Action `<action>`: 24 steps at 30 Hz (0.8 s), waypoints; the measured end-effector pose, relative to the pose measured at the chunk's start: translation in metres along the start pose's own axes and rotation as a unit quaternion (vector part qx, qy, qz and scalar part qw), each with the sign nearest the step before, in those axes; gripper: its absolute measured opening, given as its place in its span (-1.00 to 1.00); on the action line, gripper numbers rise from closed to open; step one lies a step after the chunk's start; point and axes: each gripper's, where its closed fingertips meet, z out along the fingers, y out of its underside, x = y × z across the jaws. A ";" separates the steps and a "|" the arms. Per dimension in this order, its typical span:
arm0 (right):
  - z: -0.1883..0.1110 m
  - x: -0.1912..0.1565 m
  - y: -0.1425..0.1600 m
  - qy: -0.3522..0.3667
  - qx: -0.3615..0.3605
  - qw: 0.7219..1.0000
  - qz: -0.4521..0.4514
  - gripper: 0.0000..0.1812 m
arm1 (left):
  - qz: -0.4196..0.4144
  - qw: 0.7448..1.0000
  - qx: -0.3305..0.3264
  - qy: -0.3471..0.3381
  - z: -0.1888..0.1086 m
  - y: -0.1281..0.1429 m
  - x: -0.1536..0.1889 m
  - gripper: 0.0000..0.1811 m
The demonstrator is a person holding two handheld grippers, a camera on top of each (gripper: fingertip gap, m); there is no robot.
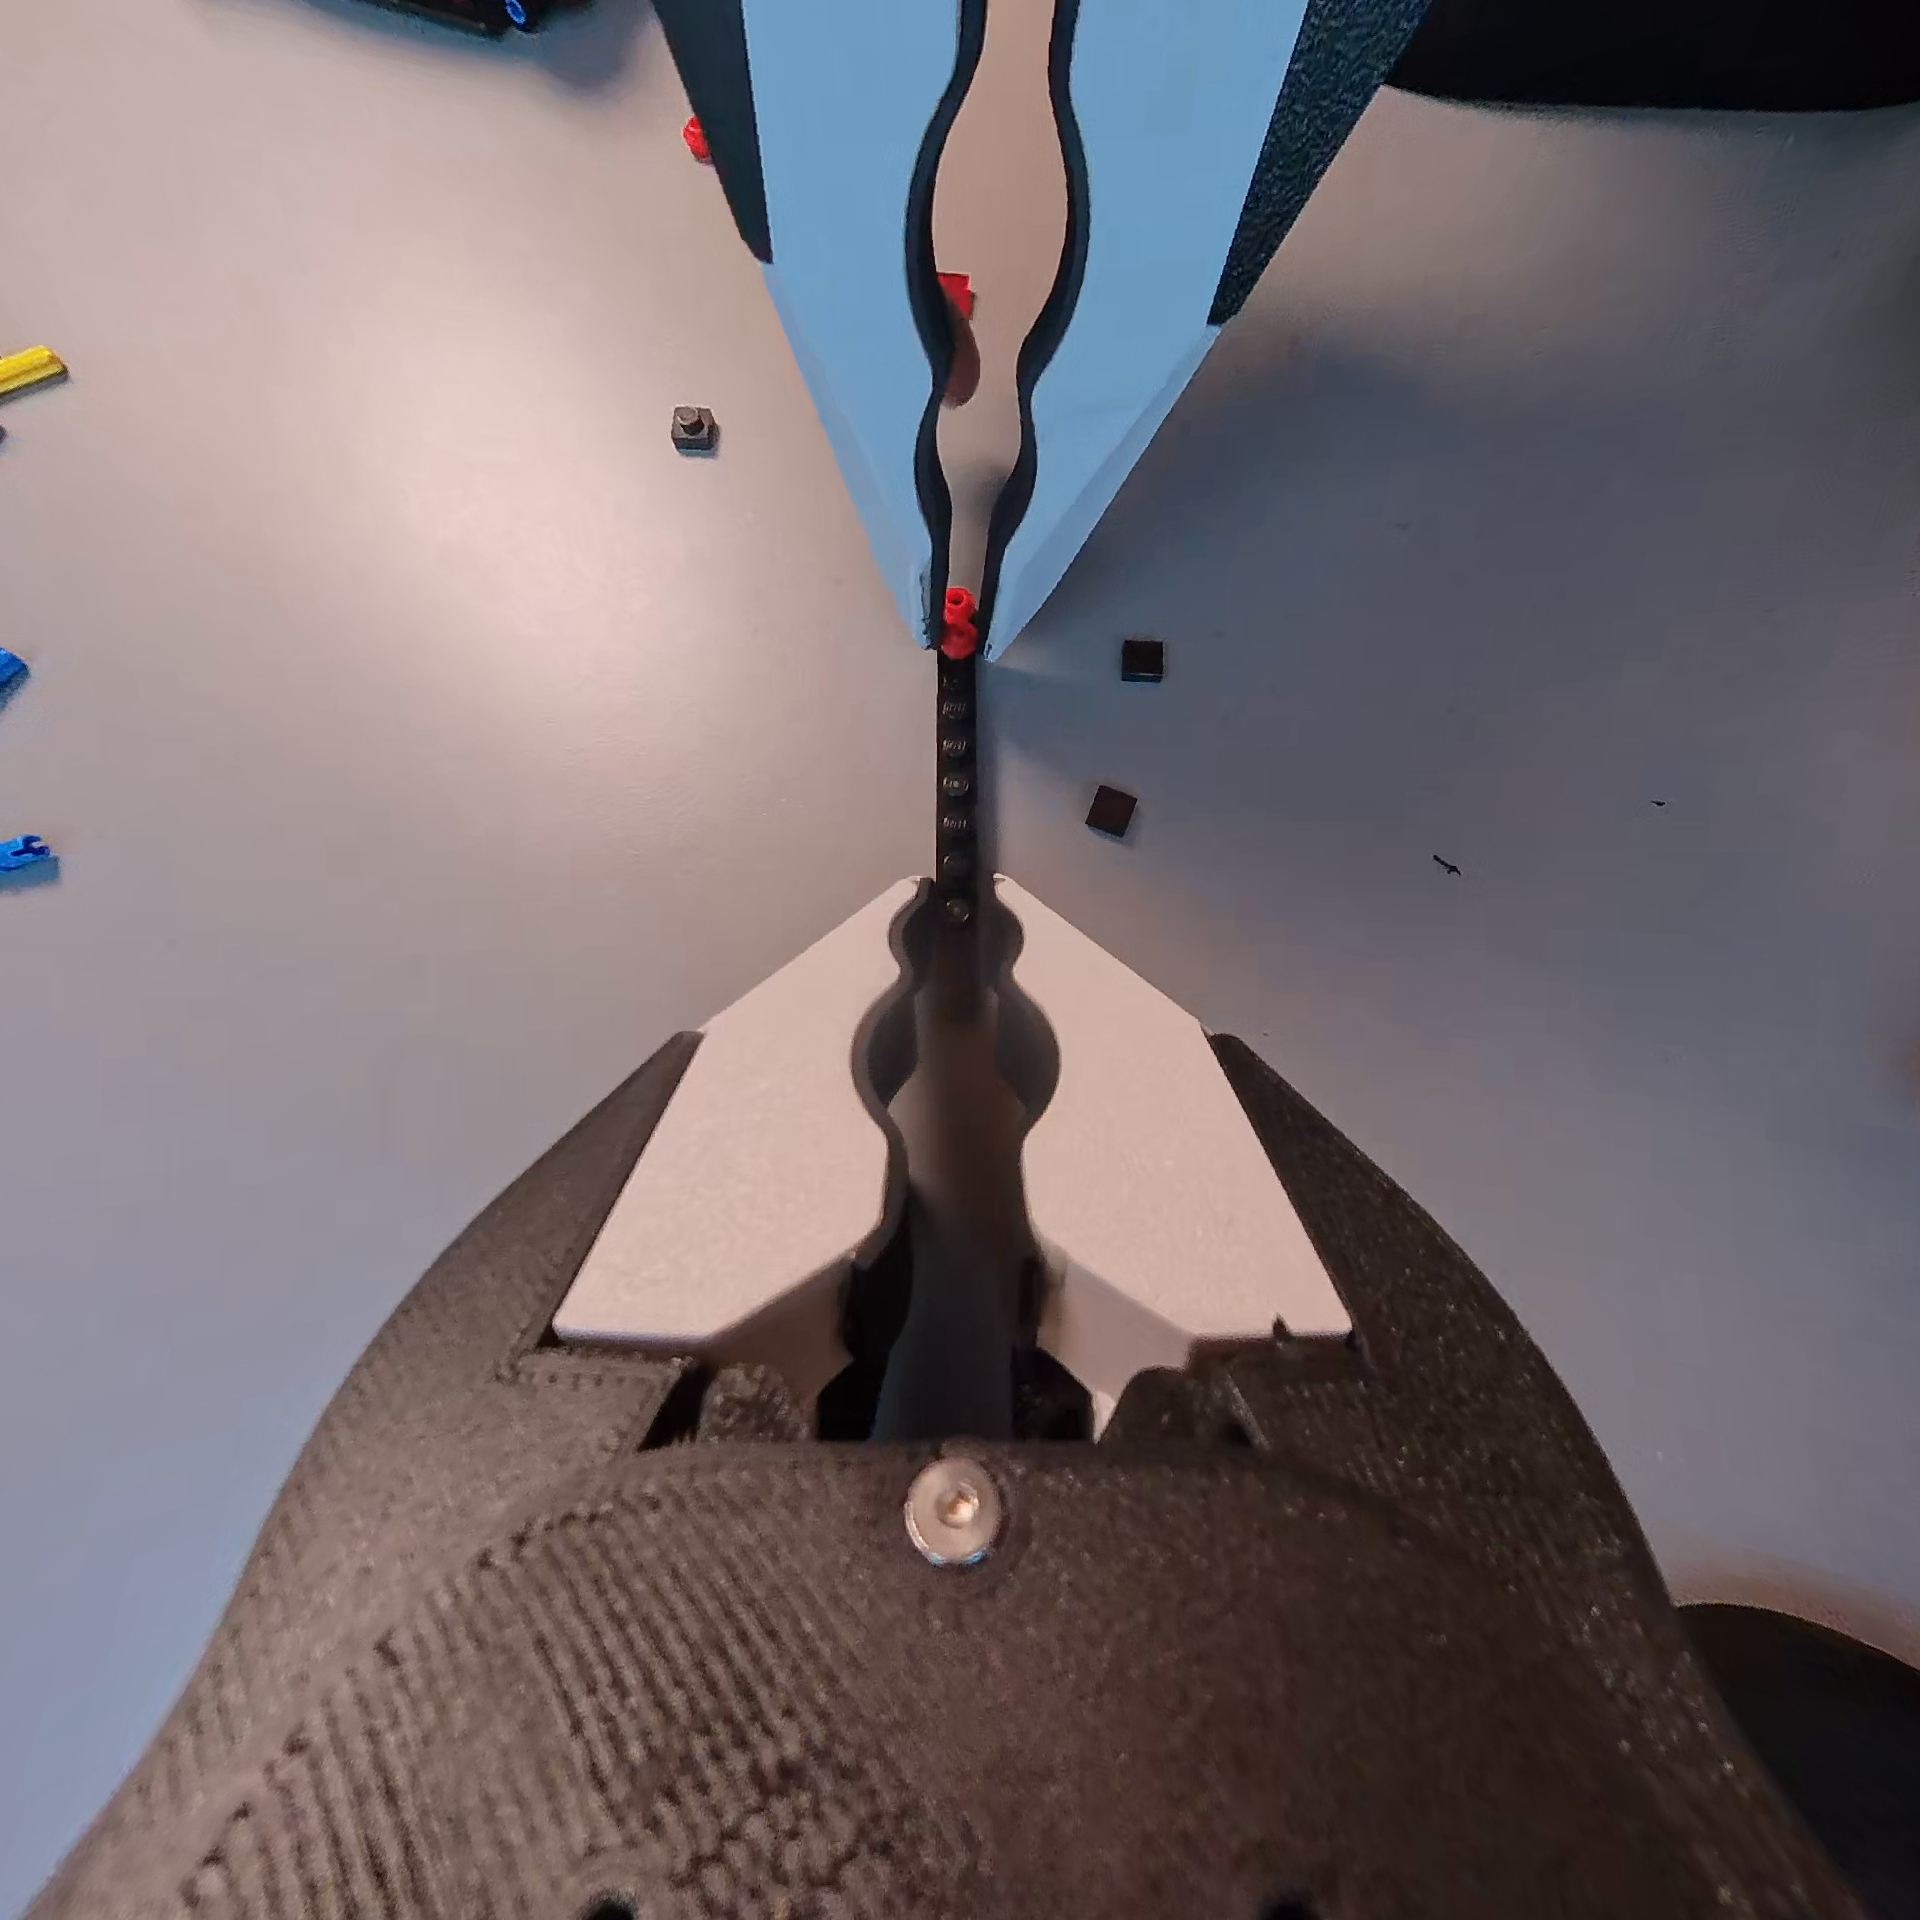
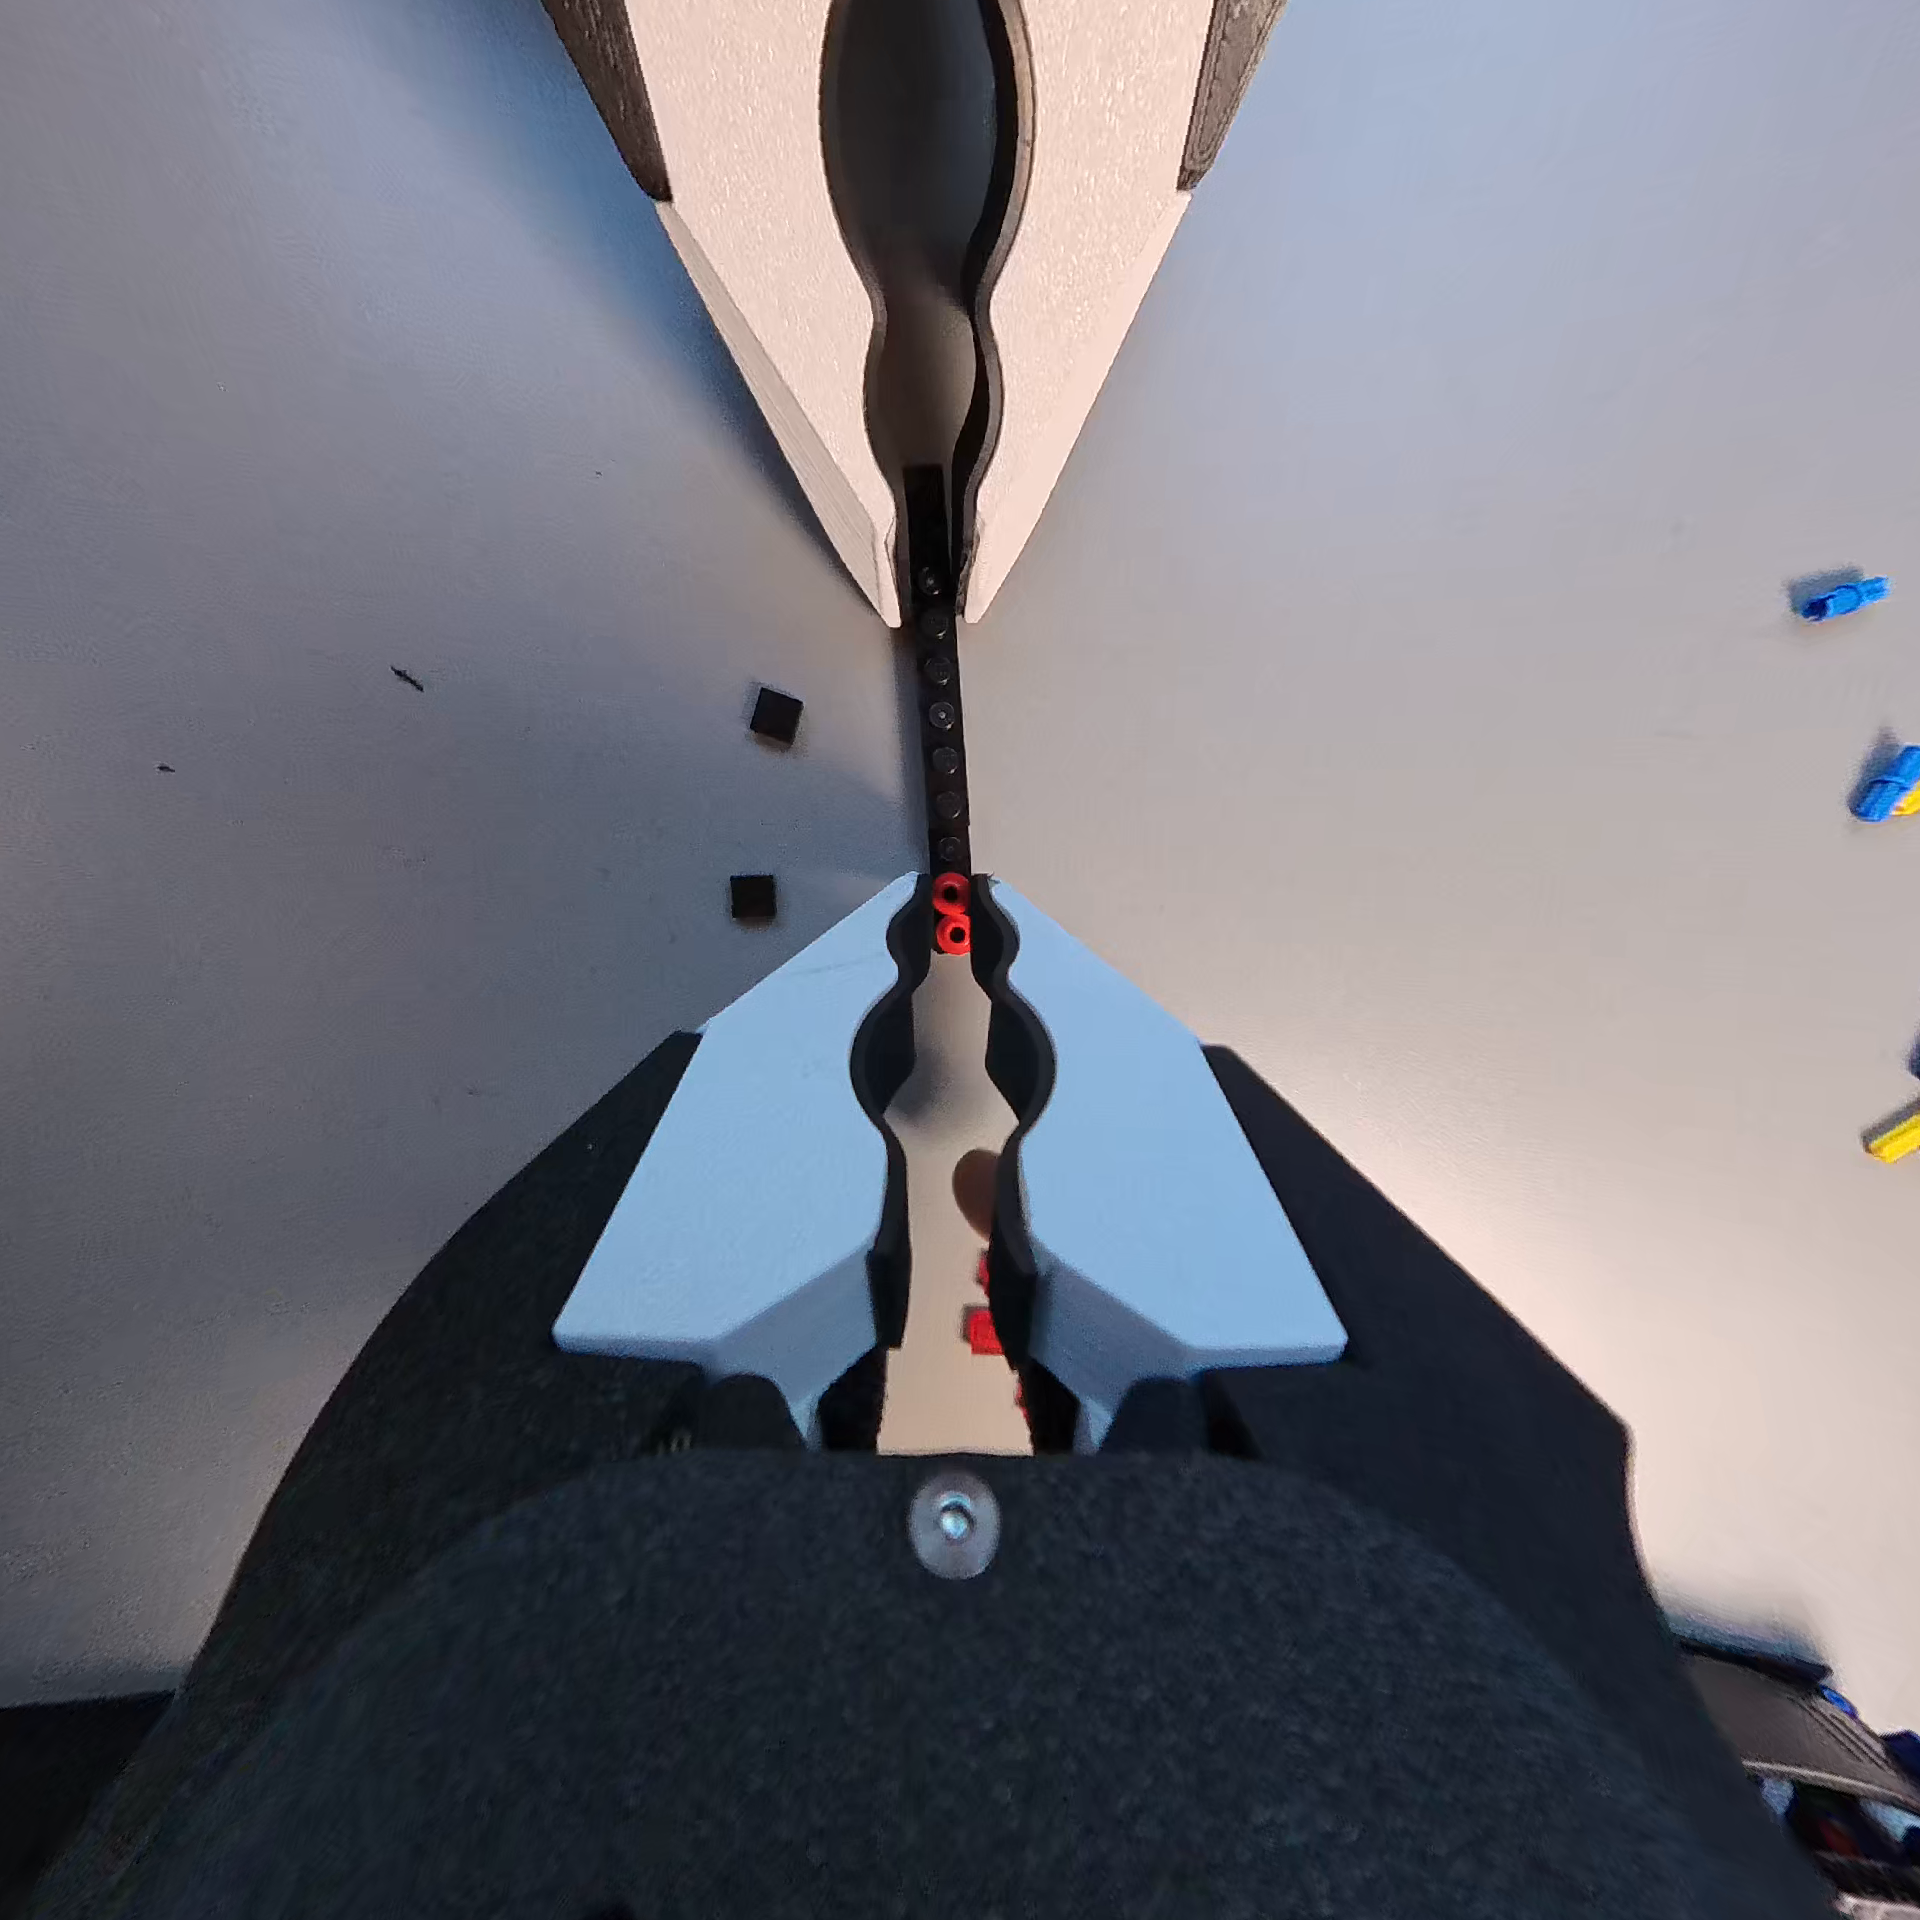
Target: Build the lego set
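Gripping one end of a long black studded plate, our left gripper has its white jaws closed tight on it, seemingly to brace it level above the pale table. At the plate's far end, our right gripper, with blue jaws, is closed on a small red piece that sits on the plate's last studs, probably pressing it home. Beside the plate lie two flat black tiles, apart from each other. Farther off sit a dark single-stud piece, blue clips and a yellow piece. We can read no brand, label or writing anywhere; the stud tops are too small to make out.
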 end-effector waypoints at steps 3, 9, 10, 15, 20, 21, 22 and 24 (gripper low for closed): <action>0.001 0.000 0.001 -0.010 -0.012 1.000 -0.001 -0.95 | 0.000 1.000 -0.001 0.000 0.000 0.000 0.000 -0.94; 0.002 -0.001 0.001 -0.046 -0.016 0.999 0.017 -0.95 | 0.001 1.000 -0.002 0.001 0.000 0.000 0.000 -0.94; 0.002 -0.001 0.001 -0.051 -0.012 0.998 0.022 -0.95 | 0.001 1.000 -0.002 0.001 0.000 0.000 0.000 -0.94; 0.002 0.000 0.000 -0.034 0.020 0.999 0.027 -0.95 | -0.001 1.000 -0.003 0.001 0.000 0.000 0.000 -0.94; -0.004 -0.002 -0.005 -0.017 0.052 0.998 0.020 -0.73 | -0.003 1.000 -0.002 0.003 0.000 0.000 0.000 -0.94; -0.006 -0.001 -0.005 -0.012 0.053 0.998 0.017 -0.76 | -0.003 1.000 -0.002 0.003 0.000 0.000 0.000 -0.94; -0.007 -0.001 -0.005 -0.012 0.049 0.999 0.014 -0.82 | -0.003 1.000 -0.002 0.003 0.000 0.000 0.000 -0.94; -0.007 -0.001 -0.005 -0.008 0.045 0.999 0.006 -0.93 | -0.002 1.000 -0.002 0.003 0.000 0.000 0.000 -0.94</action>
